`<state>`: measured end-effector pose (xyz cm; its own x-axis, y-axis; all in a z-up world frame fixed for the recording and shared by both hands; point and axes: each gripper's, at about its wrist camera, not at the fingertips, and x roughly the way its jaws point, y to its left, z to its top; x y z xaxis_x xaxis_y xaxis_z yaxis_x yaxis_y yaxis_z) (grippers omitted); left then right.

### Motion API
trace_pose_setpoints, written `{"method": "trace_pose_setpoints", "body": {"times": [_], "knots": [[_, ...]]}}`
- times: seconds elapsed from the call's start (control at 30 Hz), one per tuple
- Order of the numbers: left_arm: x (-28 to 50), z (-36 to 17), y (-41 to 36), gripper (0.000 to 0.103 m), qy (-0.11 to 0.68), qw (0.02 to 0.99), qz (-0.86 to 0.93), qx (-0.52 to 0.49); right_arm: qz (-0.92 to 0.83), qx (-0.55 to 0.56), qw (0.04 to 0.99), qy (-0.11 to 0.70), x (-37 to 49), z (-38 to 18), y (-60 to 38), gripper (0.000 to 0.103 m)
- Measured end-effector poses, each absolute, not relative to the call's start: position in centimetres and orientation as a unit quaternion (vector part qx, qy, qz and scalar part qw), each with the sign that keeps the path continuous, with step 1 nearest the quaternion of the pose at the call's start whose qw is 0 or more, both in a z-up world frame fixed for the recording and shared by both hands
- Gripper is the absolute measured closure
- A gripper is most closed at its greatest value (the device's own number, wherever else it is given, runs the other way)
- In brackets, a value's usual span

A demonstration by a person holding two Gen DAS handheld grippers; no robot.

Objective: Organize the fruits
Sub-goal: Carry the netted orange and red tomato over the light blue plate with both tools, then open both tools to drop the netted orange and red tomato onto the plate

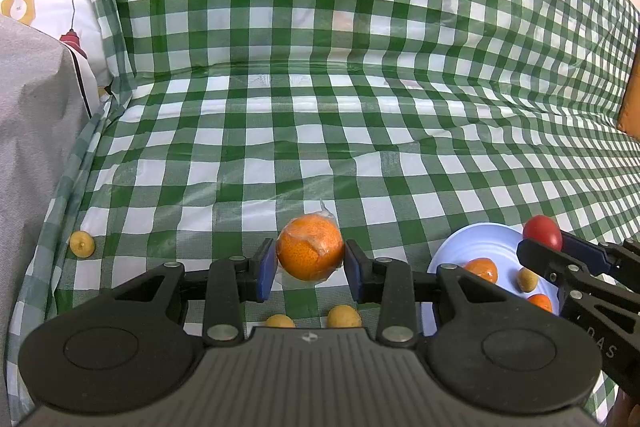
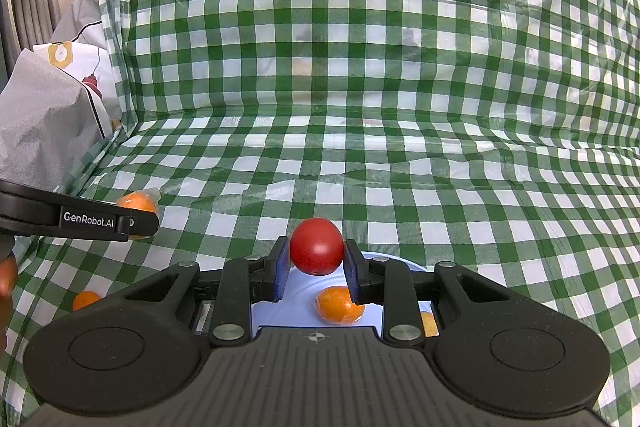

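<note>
Left tongs (image 1: 310,263), angled downward at lower centre of the left view, grip a wrapped orange (image 1: 310,247) above the checked surface (image 1: 320,131). Right tongs (image 2: 316,263), likewise angled down, clamp a red tomato (image 2: 317,246) over the blue plate (image 2: 280,307) holding small oranges (image 2: 338,305).

One pale blue plate (image 1: 476,239) sits on the green checked cloth (image 1: 320,131). On the plate lie two small oranges (image 1: 482,269) and one small yellow fruit (image 1: 527,278). Above the plate there is one red tomato (image 2: 316,246). Left of the plate are one plastic-wrapped orange (image 1: 310,247) and three more small yellow fruits (image 1: 82,243), well apart.
</note>
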<state>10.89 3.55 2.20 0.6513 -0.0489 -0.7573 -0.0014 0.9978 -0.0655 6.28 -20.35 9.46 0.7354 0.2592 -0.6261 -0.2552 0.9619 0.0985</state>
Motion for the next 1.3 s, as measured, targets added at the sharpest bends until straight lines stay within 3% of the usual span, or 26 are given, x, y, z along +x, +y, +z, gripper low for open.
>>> {"method": "trace_pose_setpoints", "body": {"times": [0.77,1.3], "knots": [[11.0,1.9,1.9,0.063,0.424,0.903,-0.063,-0.027,0.096,0.037,0.935,0.34,6.7,9.2,-22.4,0.073],[9.3,0.8,-5.6,0.063,0.423,0.885,-0.191,0.029,0.038,0.08,0.921,0.379,7.5,7.4,-26.6,0.073]]}}
